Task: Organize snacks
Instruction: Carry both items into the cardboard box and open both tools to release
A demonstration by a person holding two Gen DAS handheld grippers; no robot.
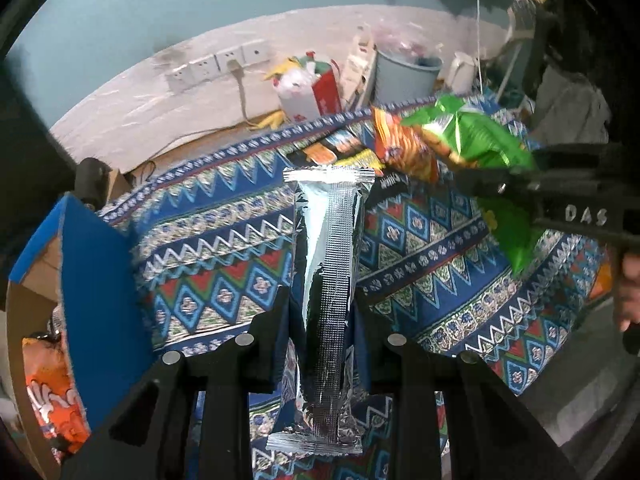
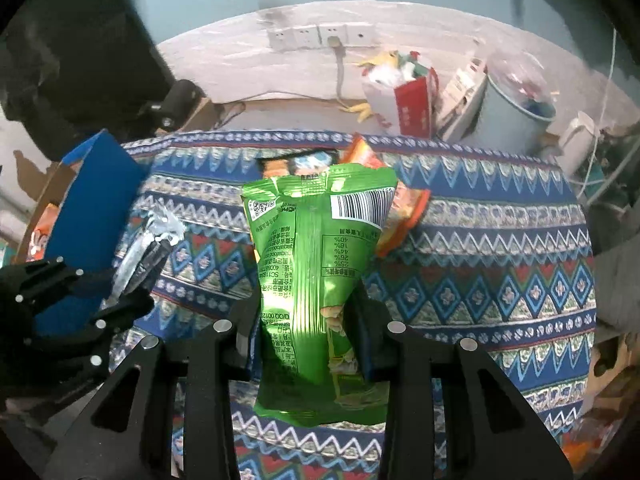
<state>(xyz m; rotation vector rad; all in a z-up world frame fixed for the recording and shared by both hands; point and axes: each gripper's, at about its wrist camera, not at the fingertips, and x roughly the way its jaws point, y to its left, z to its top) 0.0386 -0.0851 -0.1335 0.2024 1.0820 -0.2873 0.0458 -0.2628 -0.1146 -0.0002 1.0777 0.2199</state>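
Observation:
My left gripper (image 1: 322, 304) is shut on a long silver foil snack packet (image 1: 328, 264) and holds it upright above the patterned cloth. My right gripper (image 2: 310, 308) is shut on a green snack bag (image 2: 316, 264), also lifted off the cloth. The green bag (image 1: 468, 140) and the right gripper (image 1: 500, 184) show at the right of the left wrist view. The left gripper (image 2: 132, 292) with the silver packet (image 2: 148, 240) shows at the left of the right wrist view. An orange snack bag (image 2: 400, 212) and more packets (image 1: 340, 148) lie at the far side of the cloth.
A blue cardboard box (image 1: 100, 272) stands open at the left edge of the table (image 2: 500, 248), with an orange bag (image 1: 52, 396) inside. Behind the table are a wall with sockets (image 2: 320, 36), a red-and-white bag (image 2: 404, 100) and a grey bin (image 2: 512, 116).

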